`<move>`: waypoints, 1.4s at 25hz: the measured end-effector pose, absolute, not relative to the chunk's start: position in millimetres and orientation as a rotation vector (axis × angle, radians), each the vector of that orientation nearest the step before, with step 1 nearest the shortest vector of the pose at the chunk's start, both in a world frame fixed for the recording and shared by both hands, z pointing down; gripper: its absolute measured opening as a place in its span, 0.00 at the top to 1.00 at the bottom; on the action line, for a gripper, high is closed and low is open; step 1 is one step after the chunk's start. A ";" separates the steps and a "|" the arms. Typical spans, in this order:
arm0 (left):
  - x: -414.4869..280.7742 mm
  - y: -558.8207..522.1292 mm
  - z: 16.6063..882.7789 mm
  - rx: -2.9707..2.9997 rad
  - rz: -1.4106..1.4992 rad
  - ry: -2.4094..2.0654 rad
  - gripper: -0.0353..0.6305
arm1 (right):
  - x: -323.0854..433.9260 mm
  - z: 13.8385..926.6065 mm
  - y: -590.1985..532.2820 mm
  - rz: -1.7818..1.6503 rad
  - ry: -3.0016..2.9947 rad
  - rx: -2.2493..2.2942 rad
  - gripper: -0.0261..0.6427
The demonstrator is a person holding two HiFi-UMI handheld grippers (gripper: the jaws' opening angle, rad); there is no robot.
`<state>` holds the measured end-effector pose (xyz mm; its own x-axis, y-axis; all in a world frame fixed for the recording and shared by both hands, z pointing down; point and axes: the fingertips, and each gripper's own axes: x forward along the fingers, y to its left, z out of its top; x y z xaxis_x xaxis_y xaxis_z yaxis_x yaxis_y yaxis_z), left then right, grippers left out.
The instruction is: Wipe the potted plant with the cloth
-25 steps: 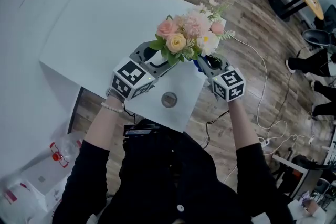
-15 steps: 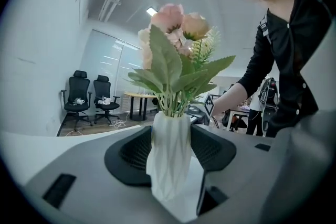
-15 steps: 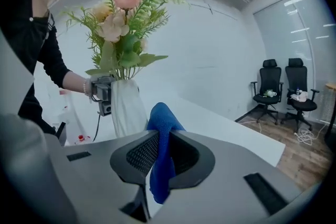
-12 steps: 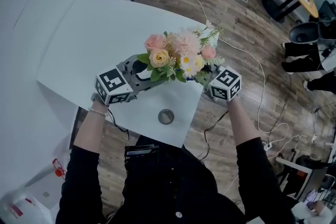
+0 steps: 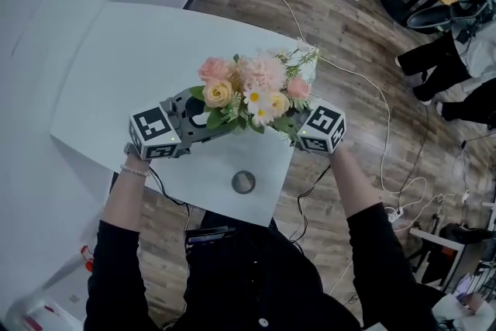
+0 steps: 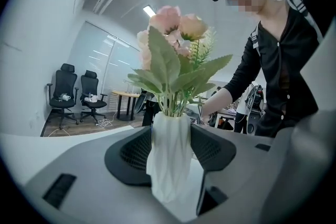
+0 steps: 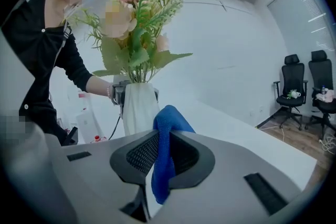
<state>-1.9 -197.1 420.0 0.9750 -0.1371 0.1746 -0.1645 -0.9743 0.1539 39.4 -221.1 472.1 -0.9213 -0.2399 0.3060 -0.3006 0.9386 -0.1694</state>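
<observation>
The left gripper [image 5: 203, 118] is clamped on the white faceted vase [image 6: 169, 160] of the potted plant [image 5: 248, 89], which stands upright above the white table [image 5: 132, 50]. In the head view this gripper reaches in from the bouquet's 8 o'clock. The right gripper [image 5: 298, 128], at the bouquet's 4 o'clock, pinches a folded blue cloth [image 7: 166, 149] between its jaws. The cloth's top sits just beside the vase; whether they touch is unclear. A round grey grommet [image 5: 243, 182] lies at the plant's 6 o'clock.
</observation>
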 end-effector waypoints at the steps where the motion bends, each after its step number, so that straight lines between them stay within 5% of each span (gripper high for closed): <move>1: -2.8 -197.0 420.5 2.951 0.230 -0.233 0.59 | 38.8 476.8 -220.1 0.309 -2.804 0.399 0.85; 35: 13.7 -182.8 424.1 2.959 0.151 -0.840 0.59 | 50.5 568.6 -151.7 0.563 -2.458 0.787 0.85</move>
